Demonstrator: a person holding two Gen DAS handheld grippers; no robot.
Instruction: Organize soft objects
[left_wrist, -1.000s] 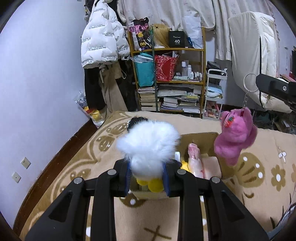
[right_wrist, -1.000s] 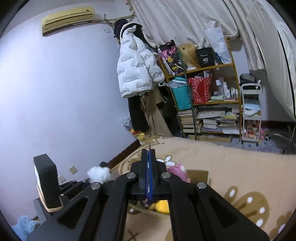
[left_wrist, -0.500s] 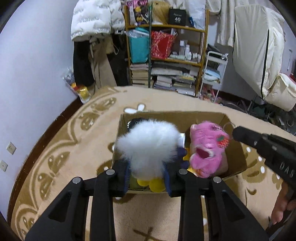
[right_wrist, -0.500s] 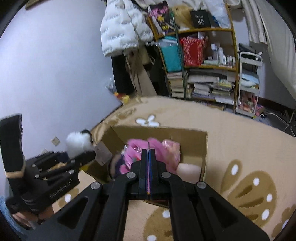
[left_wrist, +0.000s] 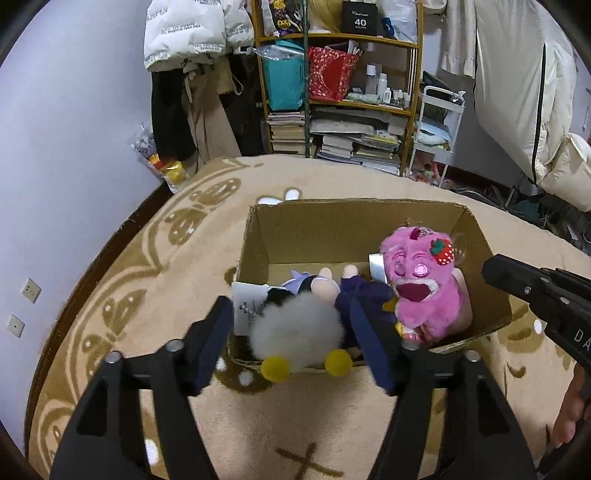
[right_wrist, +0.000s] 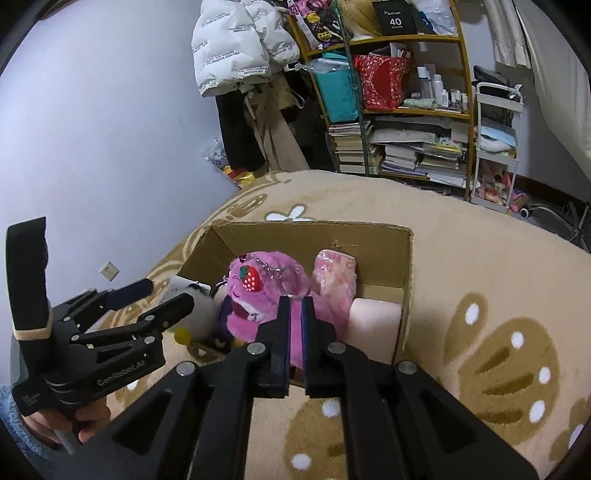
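A cardboard box (left_wrist: 354, 221) stands on the patterned rug. My left gripper (left_wrist: 291, 314) is at the box's near edge and its jaws are opening. A white fluffy toy with yellow feet (left_wrist: 295, 332) lies between the fingers, and the pads stand clear of it. A pink plush with a strawberry (left_wrist: 424, 288) sits in the box's right part. My right gripper (right_wrist: 295, 306) hangs just over that pink plush (right_wrist: 258, 295), its jaws opening a narrow gap. The plush's key ring (right_wrist: 293, 282) lies at the fingertips, free of the pads. My left gripper (right_wrist: 168, 293) shows at the left.
The box (right_wrist: 369, 240) also holds a pink wrapped item (right_wrist: 336, 273), a pale pink block (right_wrist: 375, 317) and a dark blue doll (left_wrist: 365, 291). A crowded shelf (left_wrist: 343, 92), a white puffer jacket (left_wrist: 192, 33) and a white cart (left_wrist: 439, 125) stand beyond the rug.
Both grippers came down to the box. The pink plush went from hanging in the air into the box. The left jaws have spread off the white toy; the right jaws have parted slightly.
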